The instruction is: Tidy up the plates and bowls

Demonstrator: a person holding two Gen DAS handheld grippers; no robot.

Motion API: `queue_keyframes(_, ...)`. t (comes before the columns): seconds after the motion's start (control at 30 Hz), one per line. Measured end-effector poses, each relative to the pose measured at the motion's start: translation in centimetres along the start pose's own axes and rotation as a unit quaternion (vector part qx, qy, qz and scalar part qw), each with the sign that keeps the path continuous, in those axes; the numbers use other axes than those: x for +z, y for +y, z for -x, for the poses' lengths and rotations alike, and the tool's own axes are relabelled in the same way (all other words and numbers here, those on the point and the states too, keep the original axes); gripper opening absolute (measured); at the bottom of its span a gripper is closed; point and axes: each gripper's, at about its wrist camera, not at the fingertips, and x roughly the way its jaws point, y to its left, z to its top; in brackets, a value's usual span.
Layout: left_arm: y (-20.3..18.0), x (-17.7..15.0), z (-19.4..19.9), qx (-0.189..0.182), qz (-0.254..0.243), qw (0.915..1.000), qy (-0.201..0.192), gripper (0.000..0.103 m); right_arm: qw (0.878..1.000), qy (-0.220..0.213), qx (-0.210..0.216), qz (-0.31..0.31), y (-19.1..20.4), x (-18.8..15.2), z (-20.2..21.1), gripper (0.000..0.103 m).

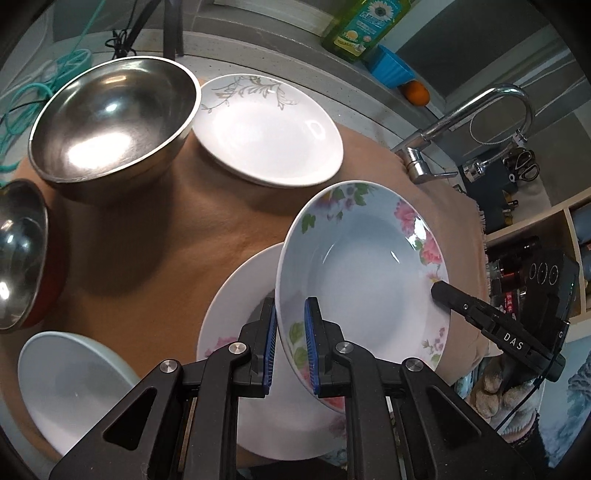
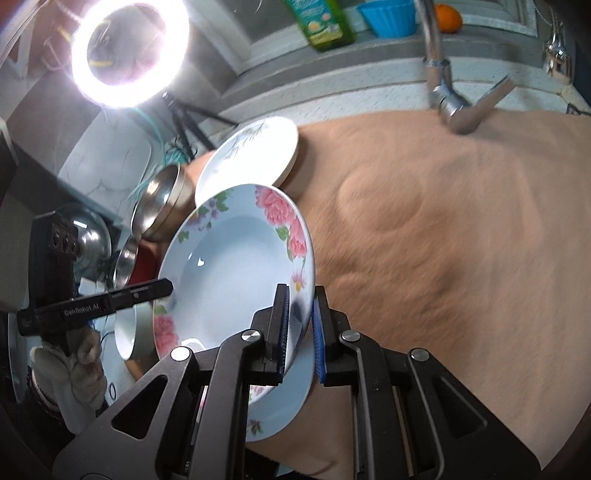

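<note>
A deep plate with pink flowers (image 1: 362, 266) (image 2: 229, 266) is held tilted above the tan cloth. My left gripper (image 1: 290, 347) is shut on its near rim. My right gripper (image 2: 300, 325) is shut on the opposite rim and shows in the left wrist view (image 1: 443, 291). Under it lies another flowered plate (image 1: 236, 332). A white plate with grey leaves (image 1: 266, 129) (image 2: 255, 155), a large steel bowl (image 1: 114, 114) (image 2: 162, 199), a red-sided steel bowl (image 1: 22, 251) and a plain white bowl (image 1: 70, 380) sit around it.
A tan cloth (image 1: 155, 236) (image 2: 443, 240) covers the counter. A faucet (image 1: 472, 122) (image 2: 450, 96) stands behind it. A green soap bottle (image 1: 365, 26), a blue cup (image 1: 391, 70) and an orange (image 1: 417, 92) sit on the ledge. A ring light (image 2: 127, 51) glares at left.
</note>
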Motion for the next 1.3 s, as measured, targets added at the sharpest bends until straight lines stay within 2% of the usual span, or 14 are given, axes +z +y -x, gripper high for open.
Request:
queue_keyframes(0.43,2.1,-1.9,0.2,0.022,0.002,0.9997,0.010,0.013,0.999,0.031,0.000,0.017,2.4,-3.0,-2.1,0.012)
queue_keyframes(1.3,2.3,-2.9,-0.7,0.045,-0.016,0.9983,0.034,0.013,0.997,0.064,-0.015,0.032,2.3,-5.1,-3.6,0.014)
